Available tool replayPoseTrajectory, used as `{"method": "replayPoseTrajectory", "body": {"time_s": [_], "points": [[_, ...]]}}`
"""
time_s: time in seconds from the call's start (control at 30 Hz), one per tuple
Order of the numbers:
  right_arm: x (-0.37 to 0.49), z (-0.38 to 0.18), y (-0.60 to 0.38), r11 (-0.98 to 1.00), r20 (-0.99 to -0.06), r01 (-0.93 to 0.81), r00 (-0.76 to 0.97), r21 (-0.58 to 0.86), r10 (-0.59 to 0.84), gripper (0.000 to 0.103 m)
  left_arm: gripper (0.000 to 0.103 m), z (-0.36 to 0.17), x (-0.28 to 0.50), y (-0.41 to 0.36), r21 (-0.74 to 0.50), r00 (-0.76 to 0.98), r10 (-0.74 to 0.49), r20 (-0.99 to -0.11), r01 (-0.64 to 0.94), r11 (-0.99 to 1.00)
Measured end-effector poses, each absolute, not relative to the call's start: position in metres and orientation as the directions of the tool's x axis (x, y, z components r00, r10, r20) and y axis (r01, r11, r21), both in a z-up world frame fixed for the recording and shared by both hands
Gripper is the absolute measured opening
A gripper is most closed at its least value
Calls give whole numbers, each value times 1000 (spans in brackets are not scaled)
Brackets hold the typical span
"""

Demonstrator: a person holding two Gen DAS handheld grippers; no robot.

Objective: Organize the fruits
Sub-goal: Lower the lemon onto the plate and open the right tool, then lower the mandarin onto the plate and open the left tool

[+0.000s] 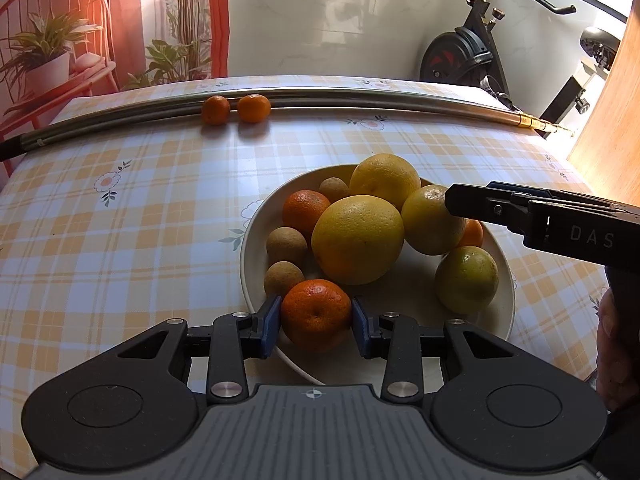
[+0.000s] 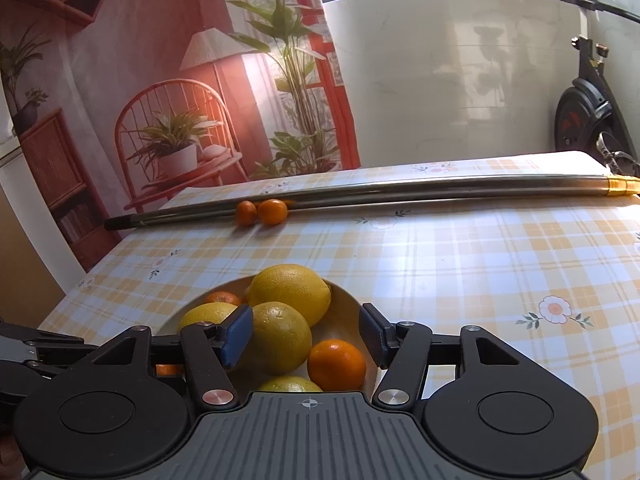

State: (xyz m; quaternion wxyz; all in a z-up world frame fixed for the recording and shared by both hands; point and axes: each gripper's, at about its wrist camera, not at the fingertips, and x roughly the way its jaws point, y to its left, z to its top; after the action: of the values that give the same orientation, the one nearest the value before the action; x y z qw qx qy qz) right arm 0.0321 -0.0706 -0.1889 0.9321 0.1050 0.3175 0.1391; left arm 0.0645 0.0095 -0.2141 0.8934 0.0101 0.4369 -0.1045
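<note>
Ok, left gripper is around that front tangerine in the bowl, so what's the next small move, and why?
Probably lift it straight up. The left gripper has its blue pads on both sides of the small orange tangerine at the near rim of the cream round bowl. Two other tangerines already sit by the metal pole.

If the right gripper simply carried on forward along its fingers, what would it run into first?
Probably the yellow citrus between its open pads, which sits in the bowl against the left pad; depth is uncertain.
</note>
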Motion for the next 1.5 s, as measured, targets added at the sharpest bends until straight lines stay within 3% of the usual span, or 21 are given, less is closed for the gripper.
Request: {"method": "replayPoseTrajectory", "body": {"time_s": [0.3,1.5], "points": [[36,-195,-73,940,-581,-160,751,302,315,69,40,-211,62,9,-65,607,-168,-777,188,980],[41,-211,-67,949,-635,-153,712,274,298,84,41,-204,59,9,-26,663,-145,-734,186,982]]}}
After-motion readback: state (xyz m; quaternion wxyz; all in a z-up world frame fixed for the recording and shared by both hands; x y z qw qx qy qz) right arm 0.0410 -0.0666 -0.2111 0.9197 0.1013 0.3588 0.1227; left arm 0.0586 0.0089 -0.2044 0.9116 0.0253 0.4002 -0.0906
